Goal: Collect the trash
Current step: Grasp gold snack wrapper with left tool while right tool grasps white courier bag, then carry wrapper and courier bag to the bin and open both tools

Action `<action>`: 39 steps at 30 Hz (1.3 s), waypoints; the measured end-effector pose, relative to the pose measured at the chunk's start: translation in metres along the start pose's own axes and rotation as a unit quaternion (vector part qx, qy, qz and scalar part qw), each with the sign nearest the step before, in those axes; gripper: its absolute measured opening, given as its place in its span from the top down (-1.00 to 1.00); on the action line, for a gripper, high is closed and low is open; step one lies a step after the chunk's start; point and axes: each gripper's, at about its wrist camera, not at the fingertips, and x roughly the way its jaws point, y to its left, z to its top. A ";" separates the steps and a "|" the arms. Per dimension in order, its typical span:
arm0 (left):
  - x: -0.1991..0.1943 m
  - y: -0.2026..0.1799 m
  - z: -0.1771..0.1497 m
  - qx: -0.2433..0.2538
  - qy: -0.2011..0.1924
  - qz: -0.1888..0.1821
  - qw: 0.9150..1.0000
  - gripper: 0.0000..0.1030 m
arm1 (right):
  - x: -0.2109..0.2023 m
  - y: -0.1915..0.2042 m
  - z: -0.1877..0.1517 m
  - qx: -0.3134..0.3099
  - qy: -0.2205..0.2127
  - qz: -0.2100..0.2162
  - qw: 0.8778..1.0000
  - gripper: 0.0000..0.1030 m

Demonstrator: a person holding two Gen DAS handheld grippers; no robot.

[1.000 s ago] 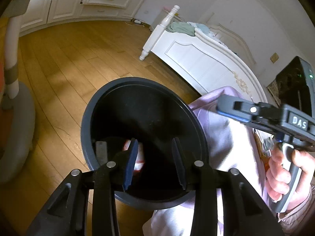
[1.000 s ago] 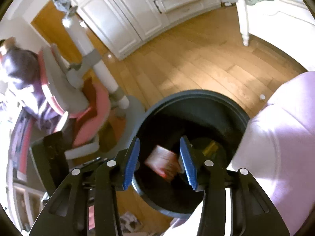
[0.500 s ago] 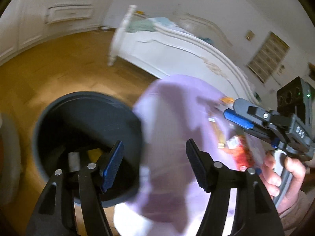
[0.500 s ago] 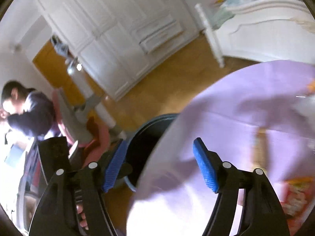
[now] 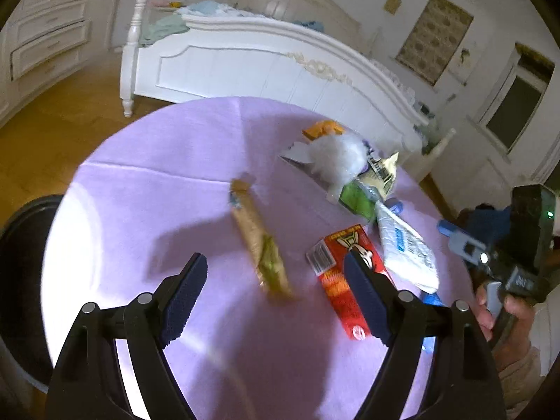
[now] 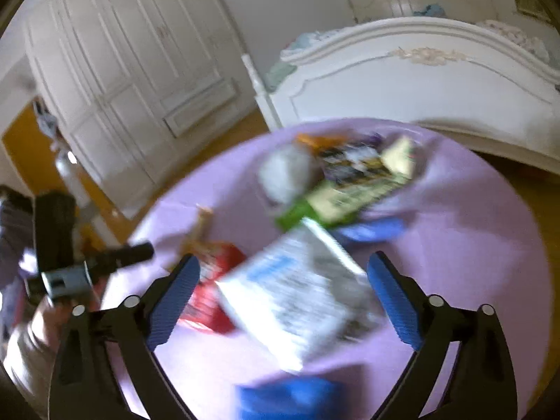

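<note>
Litter lies on a round purple table (image 5: 157, 182): a long brown wrapper (image 5: 260, 241), a red packet (image 5: 341, 262), a white-and-blue packet (image 5: 406, 248), crumpled white plastic (image 5: 336, 157) and a green packet (image 5: 357, 199). My left gripper (image 5: 274, 262) hovers above the brown wrapper, its jaws opening with nothing between the pads. My right gripper (image 6: 284, 260) hangs over the white-and-blue packet (image 6: 297, 290), jaws opening wide and empty, with the red packet (image 6: 210, 297) beside its left finger. The dark bin (image 5: 21, 280) shows at the left edge.
A white bed (image 5: 245, 59) stands behind the table and white cupboards (image 6: 122, 80) line the wall. Wooden floor (image 5: 52, 122) surrounds the table. The right gripper (image 5: 455, 234) and a hand (image 5: 507, 308) appear at the right of the left wrist view. Blue scraps (image 6: 290, 399) lie near the table's front.
Both grippers swung from above the dark bin to over the purple table, and their jaws widened. The packets seen inside the bin are out of view now.
</note>
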 end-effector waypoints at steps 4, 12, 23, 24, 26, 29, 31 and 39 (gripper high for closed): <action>0.024 -0.003 0.006 0.003 0.020 0.030 0.999 -0.54 | 0.012 -0.008 -0.007 -0.028 0.035 -0.006 0.999 -0.87; 0.040 -0.017 0.014 0.045 0.035 0.091 0.994 -0.21 | 0.048 0.017 -0.014 -0.093 0.093 0.008 0.991 -0.86; 0.038 -0.010 0.016 0.051 0.034 0.102 0.993 0.81 | 0.031 0.009 -0.019 -0.070 0.070 0.018 0.995 -0.13; 0.035 -0.009 0.015 0.048 0.030 0.095 0.994 0.83 | 0.026 0.009 -0.021 -0.066 0.064 0.020 0.996 -0.12; 0.030 -0.009 0.014 0.046 0.020 0.089 0.995 0.83 | 0.015 0.006 -0.021 -0.051 0.048 0.028 0.997 -0.12; 0.015 -0.009 0.011 0.046 0.003 0.075 0.996 0.83 | -0.001 0.000 -0.015 -0.024 0.020 0.045 0.999 -0.12; 0.003 -0.010 0.008 0.044 -0.007 0.069 0.997 0.83 | -0.012 0.002 -0.009 -0.009 0.003 0.058 0.998 -0.12; -0.056 0.008 0.005 0.020 -0.060 0.058 0.996 0.83 | -0.026 0.046 0.014 -0.027 -0.015 0.091 0.995 -0.12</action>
